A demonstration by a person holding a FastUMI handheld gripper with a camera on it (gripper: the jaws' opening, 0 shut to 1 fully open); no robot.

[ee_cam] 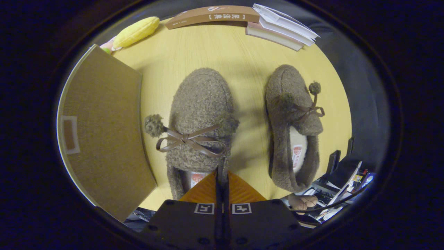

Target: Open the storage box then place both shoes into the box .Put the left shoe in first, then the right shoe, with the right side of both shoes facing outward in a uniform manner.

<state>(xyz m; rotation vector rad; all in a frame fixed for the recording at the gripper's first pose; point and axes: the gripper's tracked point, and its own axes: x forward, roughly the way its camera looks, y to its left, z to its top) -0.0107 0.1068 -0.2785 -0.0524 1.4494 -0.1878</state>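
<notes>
1. Gripper [222,173]: fingers pressed together, no gap seen, tips over heel opening of the near shoe [199,118]; can't tell if they pinch its rim.
2. 2nd shoe [295,125] at 2 o'clock of tips, apart from 1st, toes pointing to 12.
3. Storage box [100,128] at 9 o'clock, lid shut, just beside near shoe.
4. Books [274,24] & yellow plush [137,31] at 12, far edge of table [242,59].

Fuzzy fleece shoes [201,118] (glossy ribbon bows); woven-cloth box [104,132].
</notes>
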